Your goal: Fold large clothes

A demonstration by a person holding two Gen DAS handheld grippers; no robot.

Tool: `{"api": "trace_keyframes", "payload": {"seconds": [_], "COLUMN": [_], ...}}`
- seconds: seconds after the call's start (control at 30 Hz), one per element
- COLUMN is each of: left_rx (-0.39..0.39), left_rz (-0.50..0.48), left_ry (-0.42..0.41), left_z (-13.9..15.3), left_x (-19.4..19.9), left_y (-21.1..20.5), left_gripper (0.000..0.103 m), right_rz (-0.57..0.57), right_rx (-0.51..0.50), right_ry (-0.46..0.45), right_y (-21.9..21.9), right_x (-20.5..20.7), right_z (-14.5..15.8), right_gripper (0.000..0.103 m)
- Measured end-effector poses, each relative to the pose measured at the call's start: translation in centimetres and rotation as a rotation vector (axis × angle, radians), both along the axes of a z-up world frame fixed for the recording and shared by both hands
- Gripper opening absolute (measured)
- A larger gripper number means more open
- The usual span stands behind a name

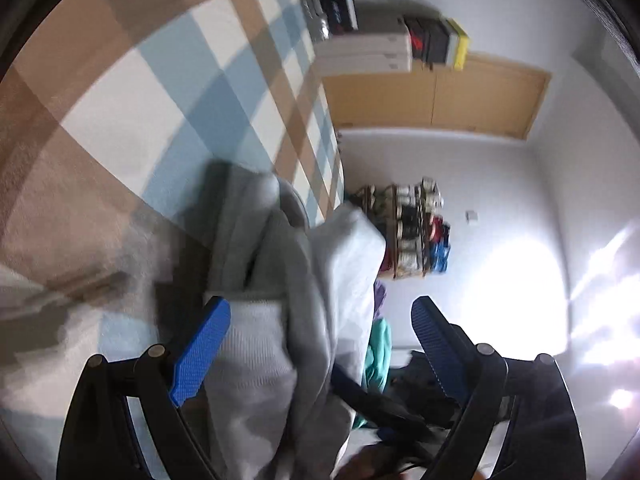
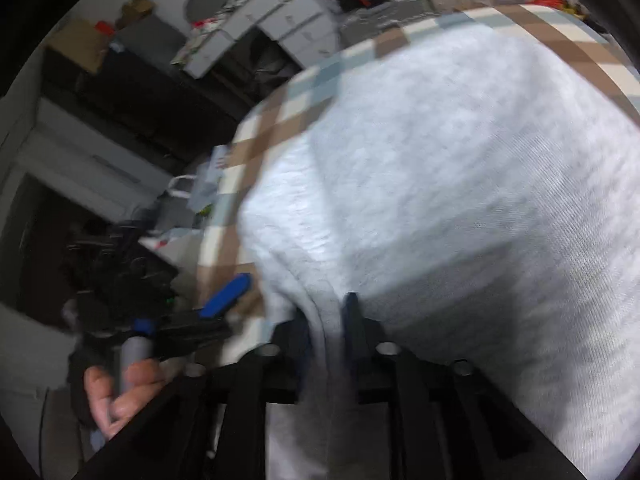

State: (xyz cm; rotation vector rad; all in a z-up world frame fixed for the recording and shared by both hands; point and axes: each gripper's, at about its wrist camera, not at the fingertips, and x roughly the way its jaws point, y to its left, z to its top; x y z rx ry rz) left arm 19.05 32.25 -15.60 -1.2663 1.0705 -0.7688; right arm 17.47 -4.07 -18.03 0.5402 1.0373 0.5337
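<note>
A light grey sweatshirt (image 2: 460, 184) lies bunched on a bed with a blue, brown and white checked cover (image 1: 168, 92). My right gripper (image 2: 326, 312) is shut on a gathered edge of the sweatshirt, which hangs down between its fingers. My left gripper (image 1: 320, 320) is open, its blue pads wide apart; a hanging fold of the sweatshirt (image 1: 288, 280) and its ribbed cuff (image 1: 248, 344) sit between them, not clamped. In the right wrist view the left gripper (image 2: 224, 296) shows at the left, held by a hand (image 2: 120, 392).
The checked cover (image 2: 260, 136) runs along the bed edge. Beyond it are stacked boxes (image 1: 384, 40), a wooden cupboard (image 1: 472, 96), a shoe rack (image 1: 412, 232), teal and dark clothes on the floor (image 1: 376, 352), and cluttered drawers (image 2: 288, 20).
</note>
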Motion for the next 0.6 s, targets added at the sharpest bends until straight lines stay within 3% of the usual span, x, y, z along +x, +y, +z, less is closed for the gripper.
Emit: {"api": "trace_keyframes", "payload": {"seconds": [0.03, 0.07, 0.17, 0.23, 0.33, 0.43, 0.5, 0.53, 0.6], "left_rx": [-0.004, -0.011, -0.109, -0.132, 0.046, 0.064, 0.09, 0.108, 0.208], "left_rz": [-0.018, -0.033, -0.148, -0.195, -0.271, -0.381, -0.433, -0.449, -0.469], "left_ry": [-0.039, -0.071, -0.176, -0.22, -0.21, -0.131, -0.075, -0.066, -0.036], "left_z": [1.0, 1.6, 5.1, 7.0, 7.8, 5.6, 4.1, 3.7, 2.7], "left_x": [-0.5, -0.7, -1.9, -2.8, -4.9, -7.6, -9.7, -10.3, -11.2], "left_y": [-0.1, -0.2, -1.2, -2.2, -5.3, -8.6, -10.5, -11.3, -13.0], "left_gripper": [0.089, 0.089, 0.09, 0.09, 0.09, 0.09, 0.09, 0.091, 0.092], "right_rz": [0.014, 0.028, 0.013, -0.014, -0.06, -0.141, -0.205, -0.228, -0.299], "right_rx": [0.048, 0.076, 0.102, 0.161, 0.272, 0.375, 0.373, 0.361, 0.32], "right_ry": [-0.024, -0.06, -0.188, -0.201, -0.157, -0.174, -0.245, -0.272, -0.316], "right_y": [-1.1, -1.8, -4.8, -6.7, -10.1, -14.0, -17.4, -18.3, -20.5], "right_x": [-0.6, -1.8, -6.9, -9.4, -12.5, -15.1, -16.9, -17.4, -18.0], "right_z": [0.9, 1.9, 4.6, 4.6, 2.9, 2.4, 3.2, 3.7, 4.1], "right_gripper": [0.061, 0.07, 0.073, 0.075, 0.077, 0.077, 0.08, 0.088, 0.096]}}
